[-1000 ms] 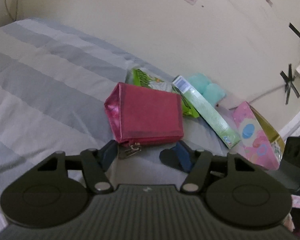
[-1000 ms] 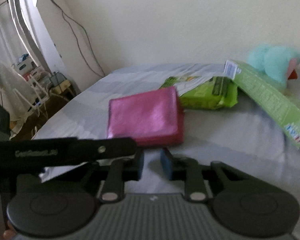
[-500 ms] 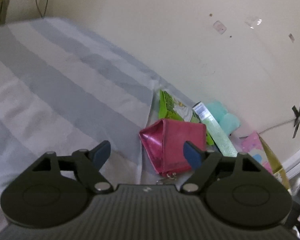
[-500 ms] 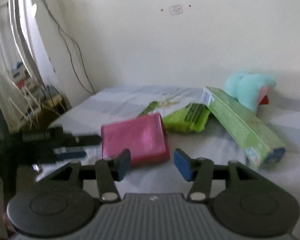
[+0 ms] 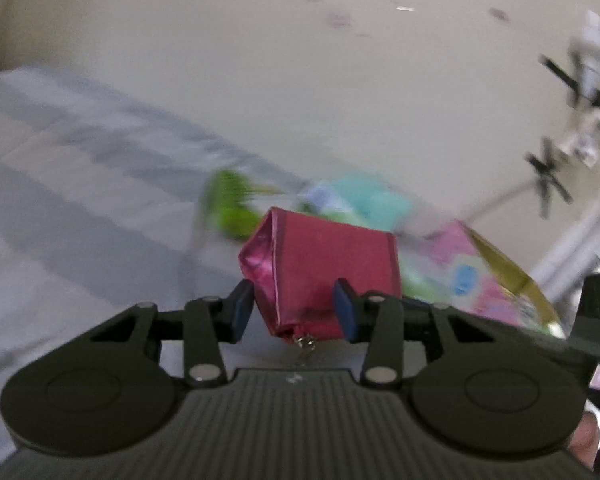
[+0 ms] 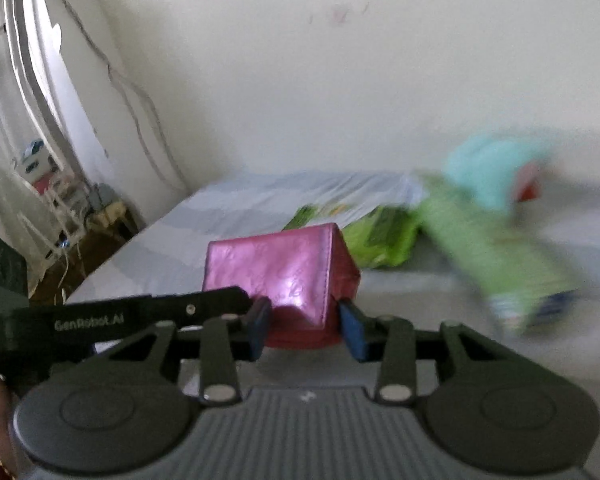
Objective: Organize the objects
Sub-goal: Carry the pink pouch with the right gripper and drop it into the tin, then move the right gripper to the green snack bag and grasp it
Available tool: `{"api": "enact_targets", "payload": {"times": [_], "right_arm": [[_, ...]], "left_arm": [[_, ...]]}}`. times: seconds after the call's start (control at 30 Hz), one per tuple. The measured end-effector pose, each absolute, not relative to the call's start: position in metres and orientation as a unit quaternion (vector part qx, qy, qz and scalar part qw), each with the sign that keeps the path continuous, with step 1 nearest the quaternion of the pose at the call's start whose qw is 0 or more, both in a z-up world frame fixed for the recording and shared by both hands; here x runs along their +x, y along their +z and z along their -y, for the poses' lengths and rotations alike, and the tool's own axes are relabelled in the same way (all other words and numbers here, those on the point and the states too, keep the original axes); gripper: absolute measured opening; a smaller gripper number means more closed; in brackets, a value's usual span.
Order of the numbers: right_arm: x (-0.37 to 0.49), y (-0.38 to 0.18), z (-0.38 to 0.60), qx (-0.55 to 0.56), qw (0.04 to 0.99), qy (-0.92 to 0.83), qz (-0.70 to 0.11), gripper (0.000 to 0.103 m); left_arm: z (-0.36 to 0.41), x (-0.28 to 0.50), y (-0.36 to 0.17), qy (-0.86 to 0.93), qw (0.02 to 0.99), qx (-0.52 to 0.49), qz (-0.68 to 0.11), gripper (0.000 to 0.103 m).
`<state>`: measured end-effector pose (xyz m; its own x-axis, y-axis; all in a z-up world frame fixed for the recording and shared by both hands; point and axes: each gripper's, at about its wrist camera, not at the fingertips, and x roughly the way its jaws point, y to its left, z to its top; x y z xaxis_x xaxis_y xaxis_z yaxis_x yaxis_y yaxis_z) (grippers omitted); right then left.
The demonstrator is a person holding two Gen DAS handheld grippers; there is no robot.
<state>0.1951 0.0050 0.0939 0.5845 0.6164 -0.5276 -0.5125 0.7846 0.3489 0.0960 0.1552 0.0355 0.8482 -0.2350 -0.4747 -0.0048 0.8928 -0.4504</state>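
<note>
A shiny pink zip pouch (image 5: 324, 268) is held up off the striped bed. My left gripper (image 5: 292, 314) has its blue fingers pressed on both sides of the pouch's zipper end. In the right wrist view the pouch (image 6: 280, 276) sits between the blue fingers of my right gripper (image 6: 306, 328), which touch its near end. The left gripper body (image 6: 112, 320) reaches in from the left there. Both views are blurred by motion.
Behind the pouch lie a green packet (image 6: 380, 236), a long green box (image 6: 496, 256), a teal plush toy (image 6: 492, 168) and a pink patterned bag (image 5: 480, 280). The grey striped bed (image 5: 60, 216) stretches left. A wall stands close behind; clutter and cables stand at left (image 6: 60, 200).
Both grippers have closed in on the pink pouch. It lay flat on the bed before and now stands raised between them. The views have swung and blurred.
</note>
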Motion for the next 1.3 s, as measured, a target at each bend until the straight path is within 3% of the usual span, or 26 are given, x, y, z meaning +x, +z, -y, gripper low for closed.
{"api": "enact_targets", "payload": {"times": [0.33, 0.63, 0.7, 0.77, 0.93, 1.13, 1.3], "right_arm": [[0.147, 0.158, 0.148, 0.081, 0.952, 0.185, -0.229, 0.035], [0.197, 0.132, 0.261, 0.099, 0.947, 0.100, -0.290, 0.038], [0.213, 0.126, 0.263, 0.047, 0.946, 0.069, -0.312, 0.038], [0.226, 0.122, 0.260, -0.015, 0.949, 0.033, -0.314, 0.044], [0.211, 0.127, 0.259, -0.039, 0.956, 0.070, -0.284, 0.049], [0.211, 0.112, 0.246, -0.124, 0.944, 0.046, -0.302, 0.049], [0.229, 0.115, 0.267, -0.068, 0.954, -0.026, -0.290, 0.049]], "left_arm": [[0.013, 0.130, 0.104, -0.197, 0.941, -0.115, -0.251, 0.042], [0.134, 0.218, 0.081, -0.218, 0.918, -0.098, -0.317, 0.040], [0.151, 0.234, 0.075, -0.195, 0.921, -0.078, -0.327, 0.048], [0.154, 0.244, 0.074, -0.173, 0.924, -0.076, -0.331, 0.060], [0.141, 0.243, 0.079, -0.163, 0.927, -0.088, -0.326, 0.061], [0.127, 0.225, 0.078, -0.142, 0.937, -0.068, -0.311, 0.065], [0.118, 0.200, 0.082, -0.150, 0.939, -0.037, -0.307, 0.065]]}}
